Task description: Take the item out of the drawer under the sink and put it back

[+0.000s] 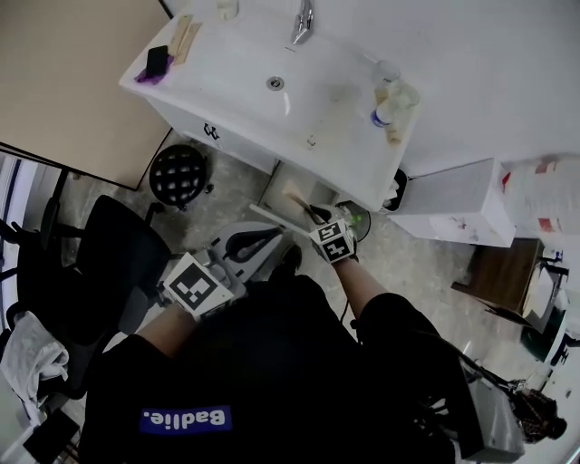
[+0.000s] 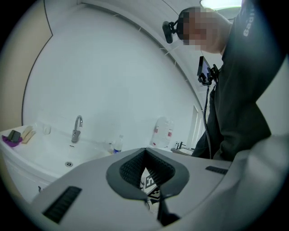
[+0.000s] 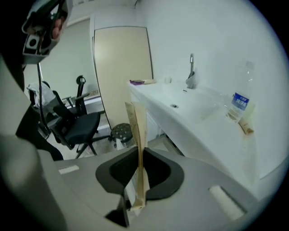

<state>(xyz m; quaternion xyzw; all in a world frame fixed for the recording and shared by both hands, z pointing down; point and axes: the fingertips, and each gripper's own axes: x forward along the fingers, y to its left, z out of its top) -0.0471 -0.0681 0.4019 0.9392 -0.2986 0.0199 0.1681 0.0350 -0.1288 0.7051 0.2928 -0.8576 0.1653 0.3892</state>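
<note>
Right tool [image 3: 137, 171] pinches a thin tan strip [image 3: 135, 131] – left tool [image 2: 145, 173] pressed together, empty. Grip firmly, lower strip straight into drawer [image 1: 281, 186].

Left hand-held gripper [image 2: 151, 195] closed empty; right hand-held gripper [image 3: 139, 194] pinches a tan strip [image 3: 137, 135].

Bright, even indoor light. A ceiling lamp [image 2: 221, 3] burns out at the top edge of the left gripper view. The white washbasin [image 1: 335, 100] is nearly overexposed, with soft shadow beneath it. Both gripper views show fisheye bending and dark vignetted corners. The tan strip [image 3: 137, 135] blurs towards the lens.
</note>
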